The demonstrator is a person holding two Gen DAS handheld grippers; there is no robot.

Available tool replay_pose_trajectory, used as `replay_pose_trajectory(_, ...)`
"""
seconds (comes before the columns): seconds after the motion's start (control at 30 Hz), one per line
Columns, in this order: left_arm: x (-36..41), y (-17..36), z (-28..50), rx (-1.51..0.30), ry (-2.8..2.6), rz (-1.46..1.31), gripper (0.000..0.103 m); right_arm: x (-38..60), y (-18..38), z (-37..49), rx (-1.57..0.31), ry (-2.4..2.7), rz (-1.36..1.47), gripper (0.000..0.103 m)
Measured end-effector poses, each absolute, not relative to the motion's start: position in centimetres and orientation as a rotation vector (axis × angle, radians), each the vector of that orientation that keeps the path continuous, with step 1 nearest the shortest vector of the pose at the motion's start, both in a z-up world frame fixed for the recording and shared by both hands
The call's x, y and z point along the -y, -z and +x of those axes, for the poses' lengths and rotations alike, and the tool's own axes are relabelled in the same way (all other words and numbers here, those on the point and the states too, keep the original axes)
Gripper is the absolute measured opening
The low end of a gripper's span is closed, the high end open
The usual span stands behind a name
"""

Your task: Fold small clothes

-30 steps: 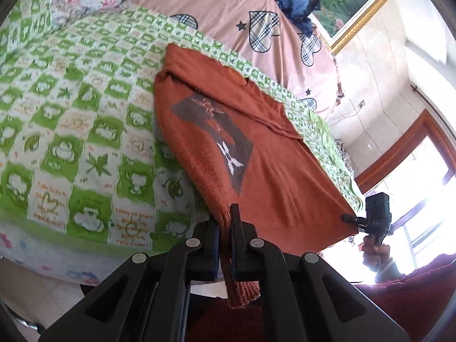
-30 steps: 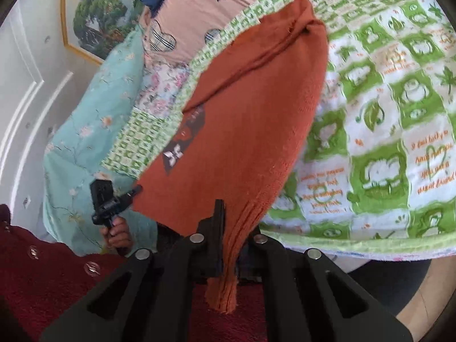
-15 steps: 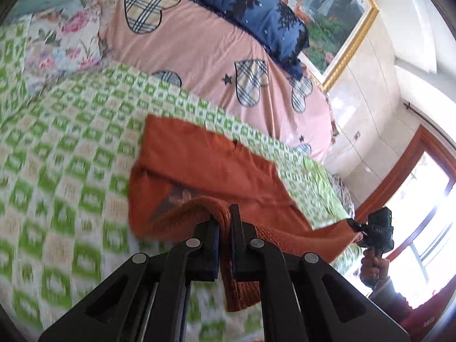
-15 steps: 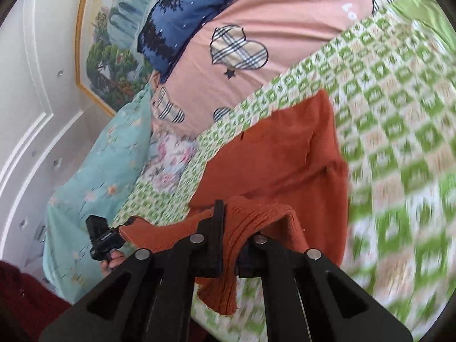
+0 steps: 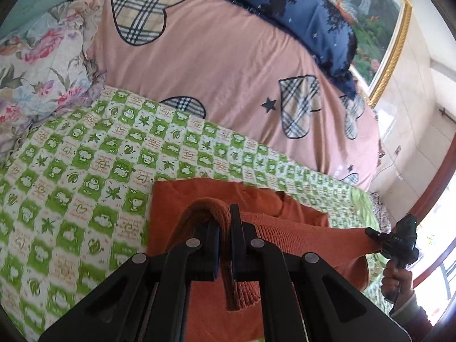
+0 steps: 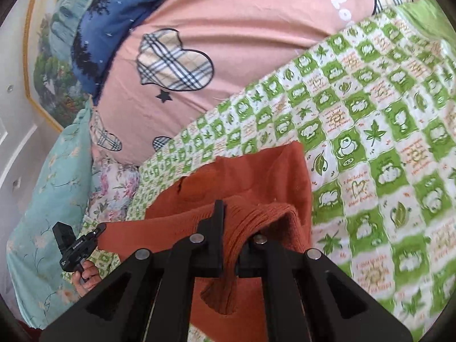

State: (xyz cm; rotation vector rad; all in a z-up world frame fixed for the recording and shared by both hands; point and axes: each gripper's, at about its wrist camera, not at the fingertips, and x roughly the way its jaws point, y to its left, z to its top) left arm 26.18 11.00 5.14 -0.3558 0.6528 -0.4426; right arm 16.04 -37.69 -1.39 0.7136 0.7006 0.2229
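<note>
An orange knit sweater [image 5: 287, 228] lies on the green-and-white checked bedspread [image 5: 85, 176]. My left gripper [image 5: 225, 219] is shut on one corner of its ribbed hem, lifted and carried over the sweater's body. My right gripper [image 6: 232, 216] is shut on the other hem corner of the sweater [image 6: 256, 176]. The hem stretches taut between the two grippers. The right gripper also shows at the right edge of the left wrist view [image 5: 399, 242], and the left gripper shows at the left of the right wrist view [image 6: 77, 248]. The sweater's lower half is doubled over its upper half.
A pink quilt with plaid hearts [image 5: 228, 57] is piled behind the bedspread, with a dark blue pillow [image 5: 299, 8] on it. A floral pillow [image 5: 37, 65] and a teal cushion [image 6: 48, 185] lie at the side. A framed picture [image 5: 379, 34] hangs on the wall.
Both grippers have lifted the sweater's hem from the bed's front edge and carried it forward over the garment toward the collar. The sweater is now folded over itself.
</note>
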Motion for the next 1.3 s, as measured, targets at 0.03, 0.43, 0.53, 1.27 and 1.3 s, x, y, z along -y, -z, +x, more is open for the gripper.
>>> replay_pose_trajectory(0.03,-10.9,-4.6,27.2,-0.663,0.437,-0.355,0.004,37.7,2.2,17.1,-0.721,-0.215,0.716,0.006)
replay_pose_trajectory(0.43,-10.2,4.8,35.4,-0.913,0.308,-0.352,0.007,37.9,6.2,19.3,-0.852,-0.099,0.694,0.023)
replay_pose_trajectory(0.53,-10.6,4.6,32.7,-0.901,0.354,-0.377,0.015,37.2,3.7,15.7,-0.779,-0.026,0.591,0.047)
replay_pose_trajectory(1.27,-3.1,1.5,39.3,-0.880,0.277,-0.174,0.058,35.8,3.0,22.0,-0.810,0.114,0.409,0.043)
replay_pose_trajectory(1.3,-4.1,1.1,39.0,-0.856,0.266,-0.200,0.058,35.4,3.2,21.4,-0.816,0.101,0.414,0.043)
